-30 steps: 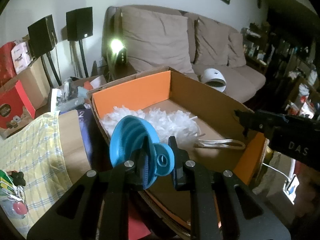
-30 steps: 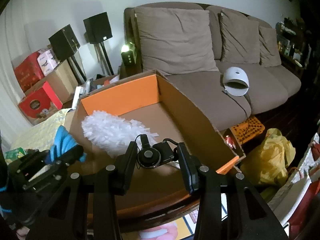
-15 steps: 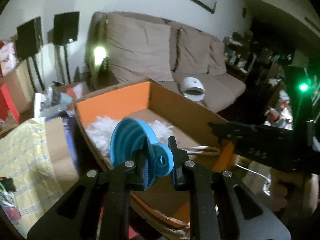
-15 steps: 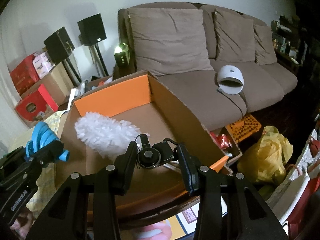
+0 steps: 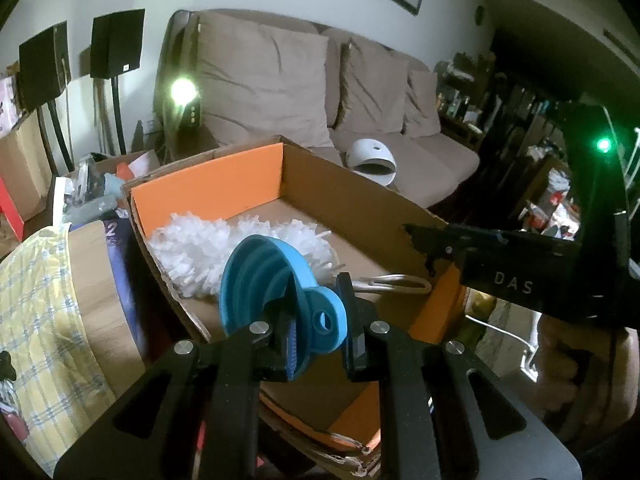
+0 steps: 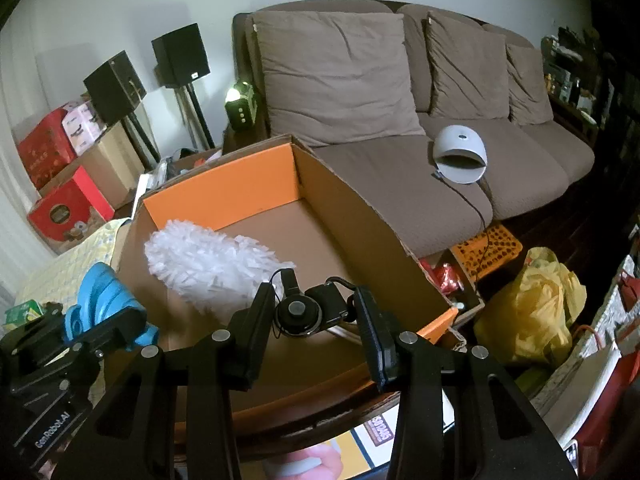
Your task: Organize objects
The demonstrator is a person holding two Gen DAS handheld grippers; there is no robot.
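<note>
Funnel (image 5: 276, 288), blue and collapsible, clamped by its hanging tab in the left gripper (image 5: 316, 320), jaws closed hard on the thin flange. Hangs over the near left corner of the cardboard box (image 5: 352, 196), just above the white duster (image 5: 224, 248) lying along the box floor. Black headset (image 6: 308, 312) pinched in the right gripper (image 6: 312, 316), jaws partway closed with both pads pressing its sides, poised over the near rim of the same box.

Likely step: setting both things down inside the box. Best done one hand at a time: lower the funnel toward bare cardboard beyond the duster, not onto its fluff, then part the jaws only once the rim touches or nearly touches the floor, to avoid a roll. Keep the two grippers apart; the right one already reaches across close beside the funnel. Watch the headset cord, looped loose by the left pad, for snagging on release.

Funnel's wide mouth faces up and to the left, toward the orange end wall. Long axis, mouth to spout, tilted well off upright, running from upper left down toward the jaws; spout end hidden behind the rim and the fingers. Tab points toward the right.
</note>
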